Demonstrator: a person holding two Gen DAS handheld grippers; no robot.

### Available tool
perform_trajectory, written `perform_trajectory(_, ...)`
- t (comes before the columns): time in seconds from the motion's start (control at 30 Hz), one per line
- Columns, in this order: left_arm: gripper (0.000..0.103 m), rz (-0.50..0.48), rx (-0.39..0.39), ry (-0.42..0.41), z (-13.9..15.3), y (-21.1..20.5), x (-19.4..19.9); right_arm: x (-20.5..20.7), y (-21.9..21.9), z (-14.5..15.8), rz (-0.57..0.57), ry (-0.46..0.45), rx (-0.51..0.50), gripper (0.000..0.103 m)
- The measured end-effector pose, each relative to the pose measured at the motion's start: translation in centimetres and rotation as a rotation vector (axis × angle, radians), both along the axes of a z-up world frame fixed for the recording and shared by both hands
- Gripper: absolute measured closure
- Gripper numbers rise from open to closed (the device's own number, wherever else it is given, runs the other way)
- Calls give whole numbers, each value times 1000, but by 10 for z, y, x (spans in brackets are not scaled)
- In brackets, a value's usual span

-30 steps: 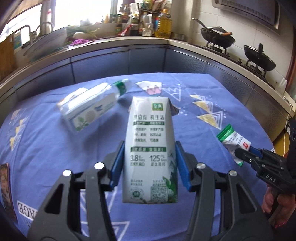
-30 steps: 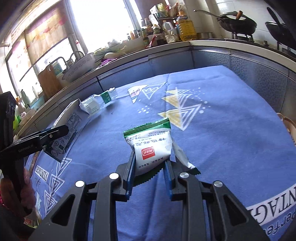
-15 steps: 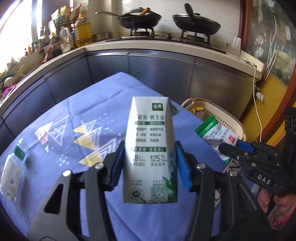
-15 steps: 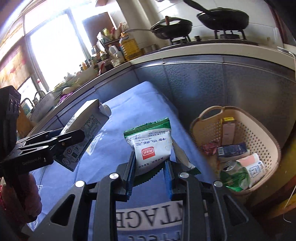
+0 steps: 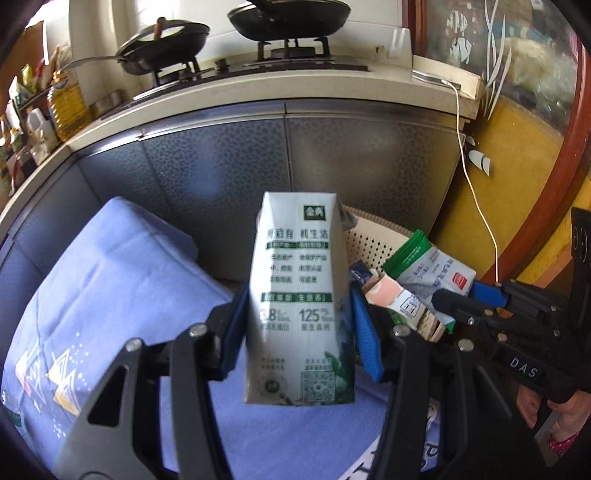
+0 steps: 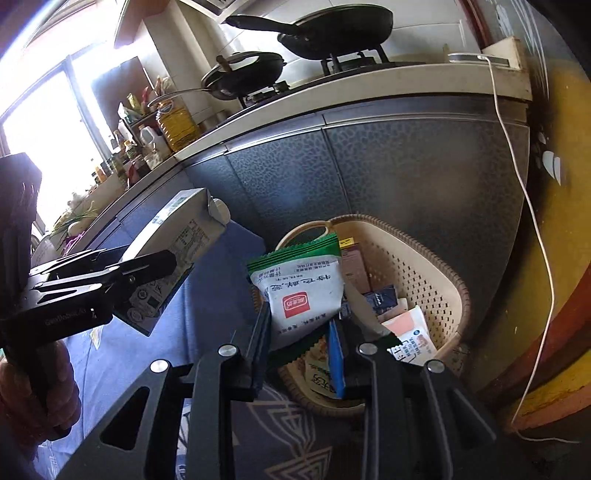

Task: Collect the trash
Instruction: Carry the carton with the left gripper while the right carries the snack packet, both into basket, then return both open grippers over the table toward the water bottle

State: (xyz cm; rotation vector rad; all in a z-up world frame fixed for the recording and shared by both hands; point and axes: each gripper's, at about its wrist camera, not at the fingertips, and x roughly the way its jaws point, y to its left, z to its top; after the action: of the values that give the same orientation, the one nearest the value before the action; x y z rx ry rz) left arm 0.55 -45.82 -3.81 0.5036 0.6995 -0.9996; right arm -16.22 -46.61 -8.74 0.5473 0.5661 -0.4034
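Note:
My left gripper (image 5: 300, 314) is shut on a white and green milk carton (image 5: 299, 295) and holds it upright above the table's right end; the carton shows from the side in the right wrist view (image 6: 173, 254). My right gripper (image 6: 301, 321) is shut on a white and green snack packet (image 6: 301, 291) and holds it over the near rim of a beige perforated basket (image 6: 421, 266). The basket holds several small boxes and packets. In the left wrist view the basket (image 5: 373, 236) sits behind the carton, and the packet (image 5: 428, 269) shows to the right.
The table has a blue patterned cloth (image 5: 110, 295). Grey cabinet fronts (image 6: 388, 166) stand close behind the basket, with a stove and two black pans (image 5: 288, 18) on the counter. A white cable (image 6: 532, 221) hangs down the yellow wall at the right.
Both grippers have swung right with their loads, away from the table's middle toward the basket. The packet is now over the basket rim, and the carton is closer to it.

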Motion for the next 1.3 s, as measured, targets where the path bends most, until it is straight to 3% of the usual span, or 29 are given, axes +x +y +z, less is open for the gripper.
perform_trajectory(0.43,52,-36,96,39,-31,-71,10,3,-38,-35,-49,66,60,75)
perform_trajectory(1.07,52,-53,172,51,-63,-98,11,16,-52,-58,-51,98,120,74)
perform_trajectory(1.17,50,-49,180,35,-65,-99,10,19,-55,-63,-55,103,150,62)
perform_trajectory(1.2,49,-50,174,28,-64,-99,9,19,-55,-63,-61,100,155,54)
perform_trajectory(1.27,38,-49,162,14,-61,-99,7,17,-54,-62,-79,89,151,47)
perform_trajectory(1.3,38,-48,152,7,-58,-98,6,17,-53,-61,-84,86,147,45)
